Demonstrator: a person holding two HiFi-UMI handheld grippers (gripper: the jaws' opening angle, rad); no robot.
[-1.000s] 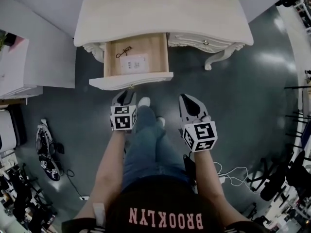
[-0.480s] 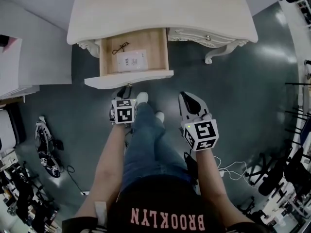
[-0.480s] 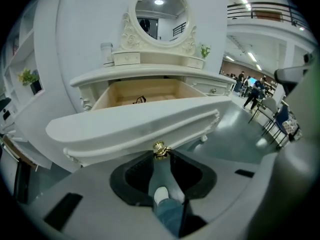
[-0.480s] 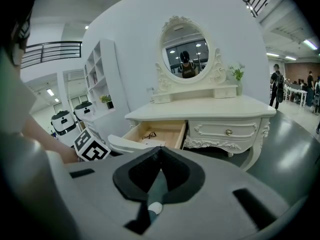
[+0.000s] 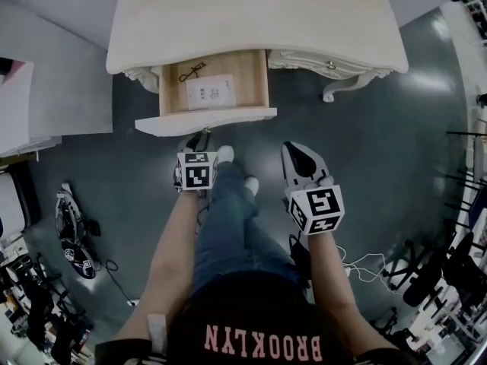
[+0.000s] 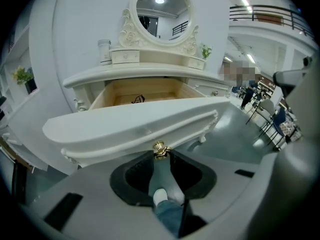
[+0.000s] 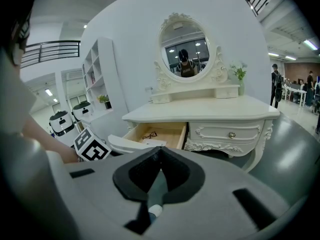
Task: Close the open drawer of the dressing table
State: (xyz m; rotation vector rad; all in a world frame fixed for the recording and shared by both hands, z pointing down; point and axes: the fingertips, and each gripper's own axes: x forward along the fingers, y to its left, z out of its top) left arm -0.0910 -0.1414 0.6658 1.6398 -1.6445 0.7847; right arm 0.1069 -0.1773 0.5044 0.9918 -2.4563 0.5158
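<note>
Left gripper [image 5: 200, 139] dipped steeply to drawer [image 5: 205, 121], jaws just closed onto knob [image 6: 159, 148], right gripper [image 7: 160, 150] jaws together

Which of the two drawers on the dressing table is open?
The left drawer, pulled out so its wooden inside with a white card shows. The right drawer sits shut, flush under the tabletop.

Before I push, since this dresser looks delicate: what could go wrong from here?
1. The left tool's jaws have just been closing, and the gold knob sits only at their very tips, so it may slip out during the push.
2. A hard shove on the drawer could slam its front into the dressing table and jolt the loose glasses inside.
</note>
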